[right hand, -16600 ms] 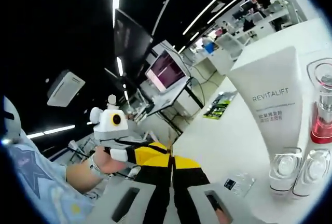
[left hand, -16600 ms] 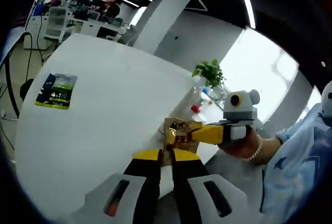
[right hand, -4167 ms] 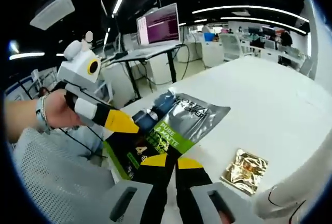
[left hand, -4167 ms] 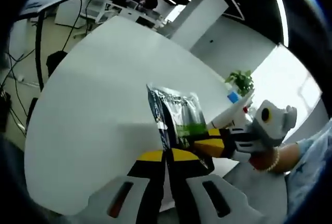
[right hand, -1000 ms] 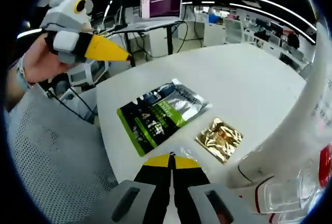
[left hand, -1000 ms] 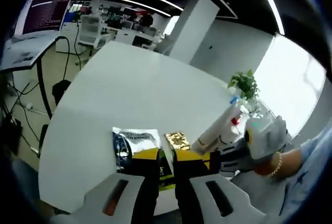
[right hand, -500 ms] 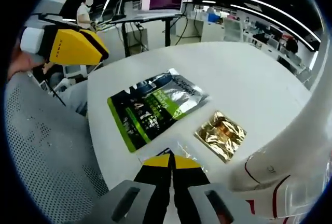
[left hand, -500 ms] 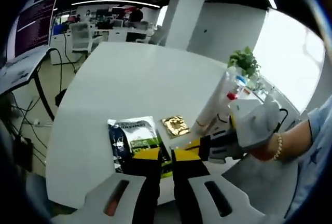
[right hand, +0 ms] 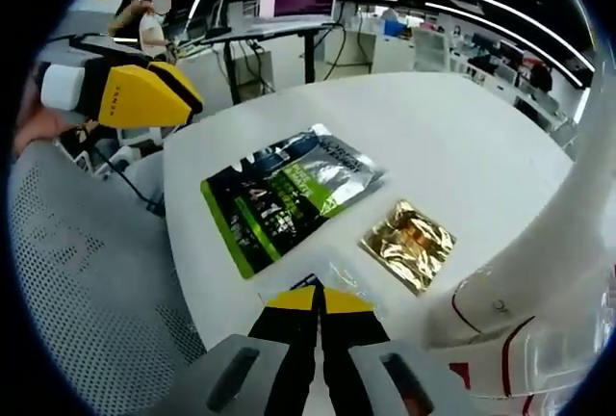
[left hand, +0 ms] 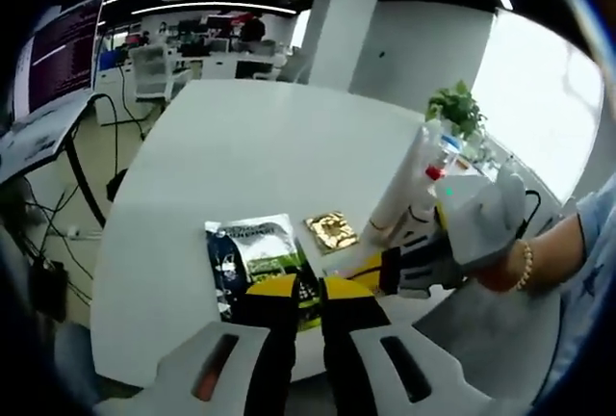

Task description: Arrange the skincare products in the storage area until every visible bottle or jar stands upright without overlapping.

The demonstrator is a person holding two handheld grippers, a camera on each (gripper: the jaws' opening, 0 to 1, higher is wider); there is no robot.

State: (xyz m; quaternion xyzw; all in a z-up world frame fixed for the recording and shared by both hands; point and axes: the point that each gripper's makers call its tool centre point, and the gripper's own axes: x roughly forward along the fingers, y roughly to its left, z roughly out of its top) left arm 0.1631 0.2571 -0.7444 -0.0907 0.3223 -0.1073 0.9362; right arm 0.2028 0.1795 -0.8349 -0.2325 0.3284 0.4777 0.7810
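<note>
The white counter [left hand: 250, 146] is the biggest thing here, rounded at its near end. At its right side stands a tall white tube [right hand: 568, 233], with small clear bottles [right hand: 553, 363] with red parts right beside its base. A green and black sachet [right hand: 284, 199] lies flat near the counter's near edge, and a smaller gold sachet [right hand: 407, 245] lies just beside it, apart. The left gripper [left hand: 306, 293] hangs over the green sachet's near end, jaws pressed together, holding nothing. The right gripper [right hand: 318, 299] has its jaws closed too, empty, over a small clear packet [right hand: 327, 276].
</note>
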